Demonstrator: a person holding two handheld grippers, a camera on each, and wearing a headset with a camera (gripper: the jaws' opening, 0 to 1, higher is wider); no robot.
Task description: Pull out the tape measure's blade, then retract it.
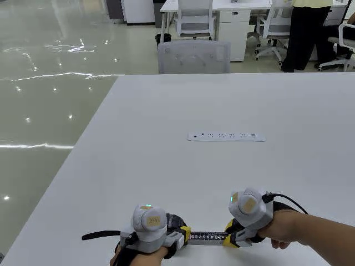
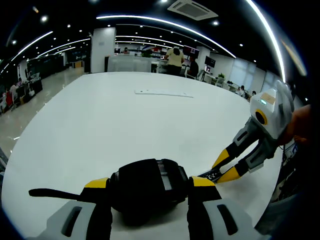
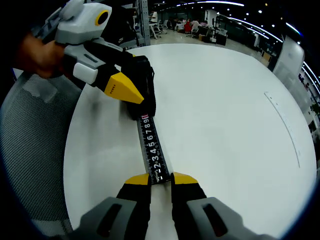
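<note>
- Left hand-held gripper (image 2: pixel 150 186): jaws clamped around the black tape measure case (image 2: pixel 145 195), which sits on the tabletop (image 1: pixel 222 105) at its near edge.
- Right hand-held gripper (image 3: pixel 160 178): just right of the case, jaws pinched on the blade (image 3: pixel 151 145) tip; a short length is out.
- Step: pull-out, early. Next: hold the case steady, draw the tip away from the case.
- Power strip (image 1: pixel 226 136): well beyond the case.

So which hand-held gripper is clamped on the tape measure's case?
The left hand-held gripper: its jaws flank the black case; the right hand-held gripper pinches the pulled-out blade instead.
</note>
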